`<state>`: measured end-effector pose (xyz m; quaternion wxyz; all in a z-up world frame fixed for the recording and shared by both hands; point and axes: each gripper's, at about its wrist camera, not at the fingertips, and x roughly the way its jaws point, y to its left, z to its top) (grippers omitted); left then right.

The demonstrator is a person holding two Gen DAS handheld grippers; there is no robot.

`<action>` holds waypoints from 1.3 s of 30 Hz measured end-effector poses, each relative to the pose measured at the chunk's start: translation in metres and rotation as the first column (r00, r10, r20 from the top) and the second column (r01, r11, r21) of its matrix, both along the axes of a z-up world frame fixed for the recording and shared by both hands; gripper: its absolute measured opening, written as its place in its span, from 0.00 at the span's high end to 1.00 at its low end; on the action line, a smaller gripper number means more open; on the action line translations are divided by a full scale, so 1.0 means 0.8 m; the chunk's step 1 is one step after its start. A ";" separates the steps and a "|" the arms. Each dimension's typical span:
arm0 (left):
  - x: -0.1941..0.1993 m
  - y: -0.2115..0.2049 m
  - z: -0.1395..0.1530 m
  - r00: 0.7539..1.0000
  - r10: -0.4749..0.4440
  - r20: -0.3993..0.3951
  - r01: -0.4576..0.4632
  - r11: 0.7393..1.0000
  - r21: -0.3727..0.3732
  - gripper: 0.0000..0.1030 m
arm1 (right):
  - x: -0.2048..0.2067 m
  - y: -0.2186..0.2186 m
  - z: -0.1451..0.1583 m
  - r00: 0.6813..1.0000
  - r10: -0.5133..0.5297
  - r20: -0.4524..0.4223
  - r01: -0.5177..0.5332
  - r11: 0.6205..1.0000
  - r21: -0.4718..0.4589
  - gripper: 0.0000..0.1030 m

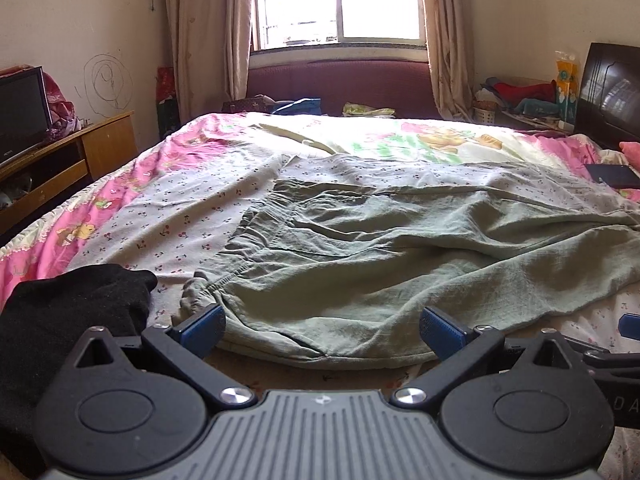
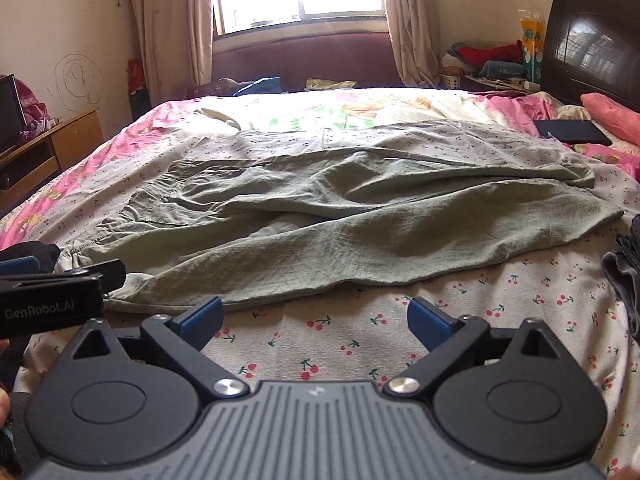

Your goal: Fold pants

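The green pants [image 1: 360, 248] look light, thin and limp (a crinkled weave that will sag and slide unless pinched through both layers), so the elastic waistband [image 1: 236, 272] and the leg hems are probably the best holds. They lie spread across the cherry-print sheet [image 2: 360, 332] on the bed, waistband at nine o'clock, legs running toward three. The left gripper [image 1: 320, 330] hovers with fingers wide apart over the near waist edge, nothing gripped. The right gripper [image 2: 314, 320], also spread, sits just short of the near leg, fabric at twelve o'clock.
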<state>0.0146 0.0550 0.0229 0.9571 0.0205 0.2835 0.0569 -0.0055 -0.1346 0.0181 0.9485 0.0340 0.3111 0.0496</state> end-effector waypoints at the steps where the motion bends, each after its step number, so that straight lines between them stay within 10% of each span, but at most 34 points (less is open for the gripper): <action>1: 0.004 0.008 0.000 1.000 0.021 0.005 -0.021 1.000 0.013 0.00 | 0.006 0.008 0.000 1.000 0.019 0.001 -0.019 1.000 0.000 0.05; 11: 0.074 0.112 -0.042 0.986 0.114 -0.124 -0.100 0.988 0.115 0.00 | 0.068 0.094 -0.022 0.969 0.247 -0.027 -0.247 0.969 0.013 0.09; 14: 0.081 0.127 -0.060 0.980 0.048 -0.193 -0.040 0.998 0.045 0.30 | 0.073 0.129 -0.030 0.940 0.340 -0.022 -0.341 0.939 -0.043 0.12; 20: 0.080 0.134 -0.064 0.980 -0.026 -0.199 0.022 1.000 -0.020 0.51 | 0.069 0.194 -0.041 0.858 0.512 -0.053 -0.512 0.840 -0.179 0.37; 23: 0.078 0.147 -0.065 0.976 -0.042 -0.215 0.030 0.998 -0.059 0.51 | 0.074 0.220 -0.047 0.836 0.540 -0.102 -0.547 0.803 -0.236 0.66; 27: 0.068 0.160 -0.066 0.975 -0.052 -0.216 0.036 0.996 -0.076 0.48 | 0.082 0.233 -0.058 0.812 0.553 -0.186 -0.579 0.802 -0.145 0.67; 33: 0.056 0.133 -0.044 0.987 -0.039 -0.156 0.050 0.997 0.064 0.47 | 0.084 0.166 -0.035 0.882 0.443 -0.159 -0.446 0.895 0.022 0.69; 39: 0.048 0.086 -0.018 0.990 -0.111 -0.082 0.122 0.981 0.148 0.46 | 0.088 -0.001 -0.023 0.987 0.060 -0.152 -0.055 0.998 0.037 0.66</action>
